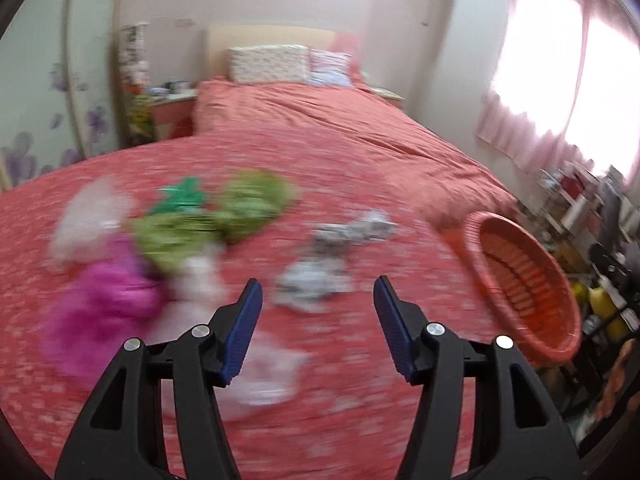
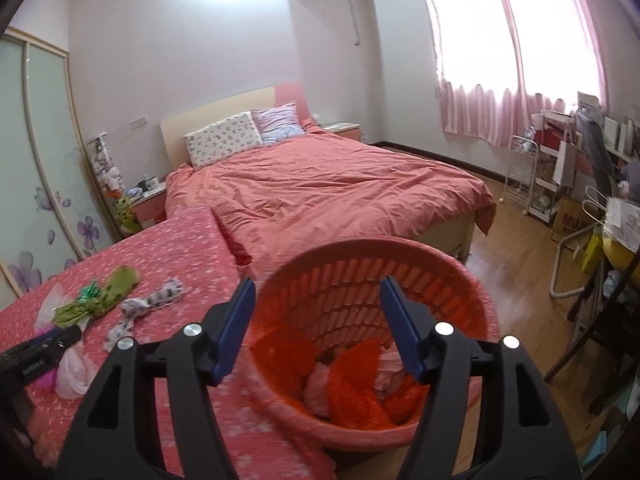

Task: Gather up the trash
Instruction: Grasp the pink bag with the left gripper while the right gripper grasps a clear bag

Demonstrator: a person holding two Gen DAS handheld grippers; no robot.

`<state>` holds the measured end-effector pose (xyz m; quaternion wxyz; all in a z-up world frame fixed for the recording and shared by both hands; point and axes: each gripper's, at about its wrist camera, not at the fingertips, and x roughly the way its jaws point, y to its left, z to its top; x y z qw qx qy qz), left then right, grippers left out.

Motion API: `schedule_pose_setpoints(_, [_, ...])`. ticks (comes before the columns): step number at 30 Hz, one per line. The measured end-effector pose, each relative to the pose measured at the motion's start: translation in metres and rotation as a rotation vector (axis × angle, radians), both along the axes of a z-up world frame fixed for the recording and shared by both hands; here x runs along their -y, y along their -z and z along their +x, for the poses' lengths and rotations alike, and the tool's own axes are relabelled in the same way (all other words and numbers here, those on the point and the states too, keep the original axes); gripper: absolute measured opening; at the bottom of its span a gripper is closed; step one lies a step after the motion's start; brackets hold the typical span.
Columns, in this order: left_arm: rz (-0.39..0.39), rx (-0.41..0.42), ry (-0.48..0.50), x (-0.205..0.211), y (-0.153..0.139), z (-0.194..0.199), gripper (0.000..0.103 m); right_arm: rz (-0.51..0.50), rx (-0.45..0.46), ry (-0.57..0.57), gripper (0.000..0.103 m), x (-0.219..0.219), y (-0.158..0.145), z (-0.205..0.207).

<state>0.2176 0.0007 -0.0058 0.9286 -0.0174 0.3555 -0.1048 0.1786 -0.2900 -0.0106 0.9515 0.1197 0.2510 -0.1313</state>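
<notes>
The left gripper (image 1: 318, 300) is held above the patterned red counter (image 1: 360, 168), fingers spread wide and empty. The trash is scattered ahead of it: a green wrapper (image 1: 240, 208), a magenta bag (image 1: 108, 296) and grey-white crumpled paper (image 1: 320, 272). The right gripper (image 2: 318, 300), fingers likewise wide and empty, is positioned over the orange basket (image 2: 460, 280), in which red and pink scraps (image 2: 352, 380) are contained.

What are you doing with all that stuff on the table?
Picking up trash. Crumpled wrappers, like the green one and the grey-white one, lie on the pink tablecloth. The left gripper is open above them, holding nothing. The right gripper is open over the orange basket, which already holds some scraps.
</notes>
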Motion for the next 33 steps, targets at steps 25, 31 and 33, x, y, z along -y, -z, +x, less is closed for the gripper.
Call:
schedule_pose_setpoints(25, [-0.029, -0.086, -0.128, -0.103, 0.041, 0.034, 0.037, -0.024, -0.075, -0.207, 0.064, -0.118, 0.002, 0.026])
schedule_pose_setpoints(31, [-0.017, -0.043, -0.152, -0.121, 0.030, 0.013, 0.025, -0.033, -0.077, -0.286, 0.064, -0.158, -0.001, 0.034])
schedule_pose_setpoints(33, [-0.027, -0.038, -0.171, -0.132, 0.027, 0.005, 0.025, -0.032, -0.080, -0.315, 0.064, -0.172, -0.001, 0.038])
